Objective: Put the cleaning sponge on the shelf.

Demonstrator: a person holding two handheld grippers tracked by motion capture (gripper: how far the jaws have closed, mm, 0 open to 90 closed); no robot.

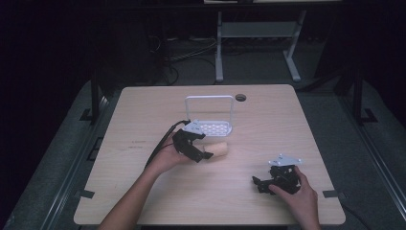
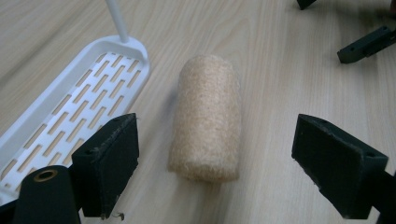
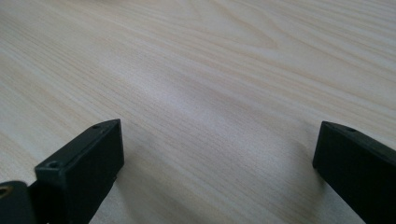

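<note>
Pale wood tabletop [image 1: 143, 191] fills the scene, with dark floor and a metal frame behind it. At the left of the middle stands a white slotted tray [image 2: 70, 112] with an upright wire handle. Just beside its near edge lies a beige foam roll [image 2: 205, 123], apart from the tray and flat on the wood. The left gripper [image 1: 194, 152] is right at it: in the left gripper view the roll sits between the two wide-apart jaws, neither touching it, its long axis running straight away from the camera along the jaws, so they would close across its width. Further right, well apart from the roll, the right gripper [image 1: 261, 184] rests low over bare wood, jaws spread and holding nothing. The roll's far end and underside are hidden, and the high view is dim.
</note>
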